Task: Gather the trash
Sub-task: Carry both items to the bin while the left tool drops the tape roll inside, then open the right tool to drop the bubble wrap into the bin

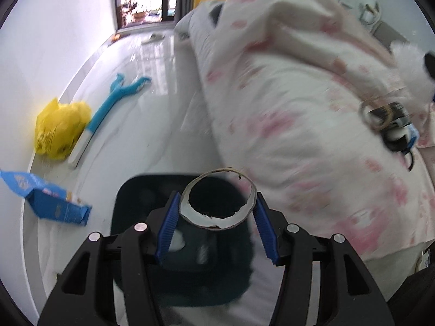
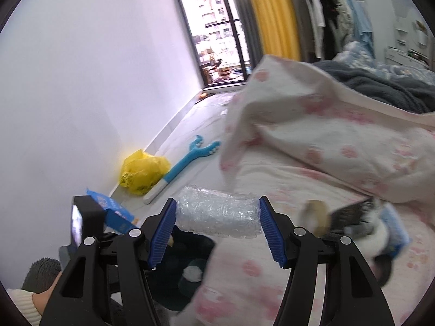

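1. Left gripper (image 1: 217, 212): black frame with blue ribbed pads, angled steeply downward. The jaws stand partly apart, both pads pressing the outer wall of a round cardboard tape-roll core with a white inner face (image 1: 220, 198), one pad on each side.
2. Right gripper (image 2: 217, 218): same black frame and blue ribbed pads, angled less steeply downward. The jaws are closed on a clear crumpled bubble-wrap bundle (image 2: 217, 213), which spans the full gap between the pads.
3. In the right wrist view, a hand with a cream knitted cuff (image 2: 40, 298) shows at lower left, behind the gripper frame.
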Demonstrator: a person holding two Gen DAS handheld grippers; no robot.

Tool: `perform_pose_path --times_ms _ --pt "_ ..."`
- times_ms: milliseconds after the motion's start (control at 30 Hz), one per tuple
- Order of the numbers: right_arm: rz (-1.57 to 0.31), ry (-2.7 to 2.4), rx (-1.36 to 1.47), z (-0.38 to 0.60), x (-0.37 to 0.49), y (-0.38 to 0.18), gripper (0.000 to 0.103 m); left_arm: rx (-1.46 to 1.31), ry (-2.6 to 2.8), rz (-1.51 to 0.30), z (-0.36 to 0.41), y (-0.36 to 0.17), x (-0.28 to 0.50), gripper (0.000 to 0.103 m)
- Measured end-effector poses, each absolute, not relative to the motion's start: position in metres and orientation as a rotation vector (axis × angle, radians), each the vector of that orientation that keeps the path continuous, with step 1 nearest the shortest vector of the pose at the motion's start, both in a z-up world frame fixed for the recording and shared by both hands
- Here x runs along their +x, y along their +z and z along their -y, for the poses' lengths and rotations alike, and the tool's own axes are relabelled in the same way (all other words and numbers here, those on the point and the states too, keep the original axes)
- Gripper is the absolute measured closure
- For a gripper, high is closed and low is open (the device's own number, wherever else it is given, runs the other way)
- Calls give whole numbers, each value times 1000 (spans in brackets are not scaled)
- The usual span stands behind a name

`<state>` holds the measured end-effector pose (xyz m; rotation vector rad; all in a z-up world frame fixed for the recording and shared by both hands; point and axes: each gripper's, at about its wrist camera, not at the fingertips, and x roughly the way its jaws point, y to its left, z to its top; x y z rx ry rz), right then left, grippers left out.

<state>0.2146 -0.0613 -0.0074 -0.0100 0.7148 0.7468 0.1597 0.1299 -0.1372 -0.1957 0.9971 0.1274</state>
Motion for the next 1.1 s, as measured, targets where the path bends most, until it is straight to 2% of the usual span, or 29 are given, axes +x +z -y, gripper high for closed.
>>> perform_pose_path --times_ms 300,600,733,1100 --pt "-780 852 -81 -19 202 -30 41 -236 183 -1153 -188 -175 135 46" --pt "-834 898 -140 -72 195 -54 41 -285 171 -1216 -218 -189 115 45" --pt "-869 902 -147 -89 194 -69 41 -312 156 -1222 -228 -190 107 34" --pt "-972 898 -164 -118 197 -109 41 -317 146 -1082 -248 -150 85 24"
